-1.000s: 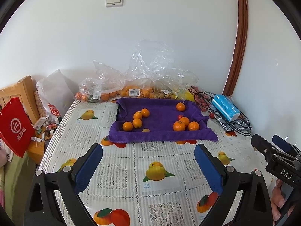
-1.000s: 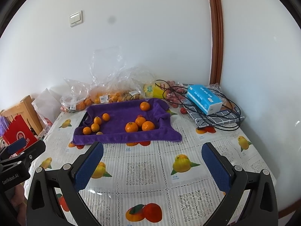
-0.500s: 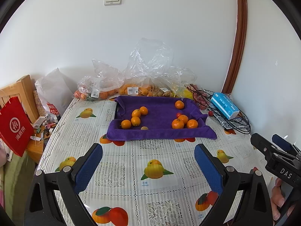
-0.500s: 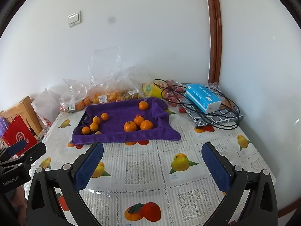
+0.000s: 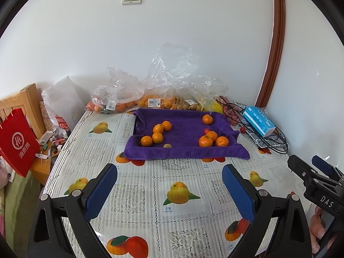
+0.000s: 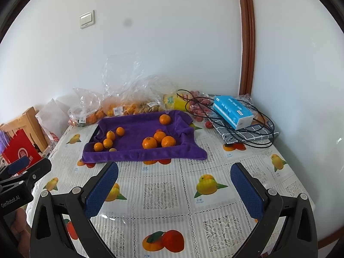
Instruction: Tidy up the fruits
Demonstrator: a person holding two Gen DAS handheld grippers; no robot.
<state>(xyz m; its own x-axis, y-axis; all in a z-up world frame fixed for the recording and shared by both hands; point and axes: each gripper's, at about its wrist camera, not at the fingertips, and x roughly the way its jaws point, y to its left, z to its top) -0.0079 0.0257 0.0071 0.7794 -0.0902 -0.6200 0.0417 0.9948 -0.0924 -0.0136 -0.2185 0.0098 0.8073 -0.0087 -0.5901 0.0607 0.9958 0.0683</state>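
A tray lined with a purple towel (image 5: 182,150) (image 6: 137,153) sits mid-table, with several oranges in it. One cluster of oranges (image 5: 158,136) (image 6: 107,143) lies at its left, another cluster (image 5: 211,139) (image 6: 159,140) at its right, and a single orange (image 5: 207,119) (image 6: 165,119) at the back. A small pale fruit (image 5: 167,145) (image 6: 112,149) rests near the front rim. My left gripper (image 5: 169,173) and right gripper (image 6: 174,173) both hover open and empty over the near tablecloth, well short of the tray.
Clear plastic bags of fruit (image 5: 150,101) (image 6: 129,107) line the wall behind the tray. A blue tissue box (image 5: 259,123) (image 6: 233,111) and black cables (image 6: 253,137) occupy the back right corner. A red paper bag (image 5: 18,142) and wooden furniture (image 5: 28,101) stand left of the table.
Both grippers have drawn back and risen slightly, so the tray looks a little farther off. Both stay open and empty.
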